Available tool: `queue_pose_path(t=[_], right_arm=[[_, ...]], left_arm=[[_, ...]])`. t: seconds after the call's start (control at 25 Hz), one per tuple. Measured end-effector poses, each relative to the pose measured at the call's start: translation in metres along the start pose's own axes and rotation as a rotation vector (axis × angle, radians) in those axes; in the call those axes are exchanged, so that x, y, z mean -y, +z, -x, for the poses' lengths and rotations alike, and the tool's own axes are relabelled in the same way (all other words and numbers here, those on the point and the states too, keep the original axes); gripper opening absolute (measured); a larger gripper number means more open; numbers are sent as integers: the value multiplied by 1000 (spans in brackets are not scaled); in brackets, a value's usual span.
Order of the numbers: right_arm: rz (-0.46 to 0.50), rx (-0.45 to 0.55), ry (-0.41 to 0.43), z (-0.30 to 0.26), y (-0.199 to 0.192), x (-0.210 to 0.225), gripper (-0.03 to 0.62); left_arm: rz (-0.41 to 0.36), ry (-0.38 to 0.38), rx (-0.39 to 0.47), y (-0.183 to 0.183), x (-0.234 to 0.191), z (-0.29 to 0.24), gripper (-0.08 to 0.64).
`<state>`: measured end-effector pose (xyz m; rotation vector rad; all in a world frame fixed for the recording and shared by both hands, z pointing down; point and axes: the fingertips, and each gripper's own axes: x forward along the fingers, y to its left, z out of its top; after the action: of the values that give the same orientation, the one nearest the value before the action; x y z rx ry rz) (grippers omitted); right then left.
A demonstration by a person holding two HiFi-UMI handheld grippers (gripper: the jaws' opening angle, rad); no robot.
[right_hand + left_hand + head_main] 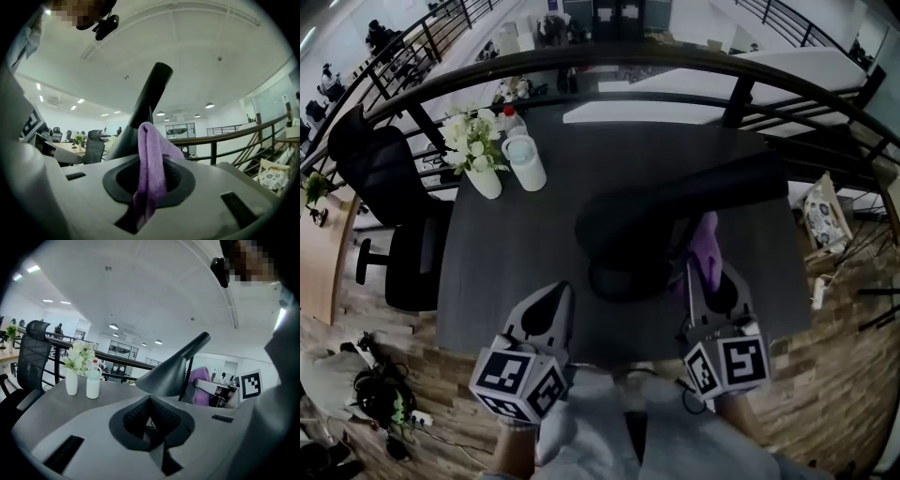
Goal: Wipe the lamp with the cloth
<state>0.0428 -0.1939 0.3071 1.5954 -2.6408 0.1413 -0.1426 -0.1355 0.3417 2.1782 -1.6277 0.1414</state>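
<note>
A black desk lamp (675, 202) with a long cone shade stands in the middle of the dark table (516, 272), its round base (623, 279) toward the near edge. My right gripper (705, 272) is shut on a folded purple cloth (708, 246), held just right of the lamp's stem and under the shade. In the right gripper view the cloth (150, 168) hangs out of the shut jaws (150, 183), with the shade (145, 105) rising behind it. My left gripper (558, 298) hovers left of the base; its jaws (150, 411) are shut and hold nothing. The shade (173, 371) and cloth (202, 386) show ahead of it.
A white vase of white flowers (478, 157) and a white bottle (526, 162) stand at the table's far left corner. A black office chair (394, 206) is left of the table. A curved black railing (694, 66) runs behind it.
</note>
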Motion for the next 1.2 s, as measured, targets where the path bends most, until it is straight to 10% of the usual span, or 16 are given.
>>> queue_pose_path(t=[0.56, 1.2], right_arm=[[47, 102, -140, -6, 26, -25, 56], [312, 128, -142, -18, 45, -89, 57]], left_arm=[[-6, -82, -34, 1, -33, 12, 14], [-2, -100, -17, -1, -63, 37, 14]])
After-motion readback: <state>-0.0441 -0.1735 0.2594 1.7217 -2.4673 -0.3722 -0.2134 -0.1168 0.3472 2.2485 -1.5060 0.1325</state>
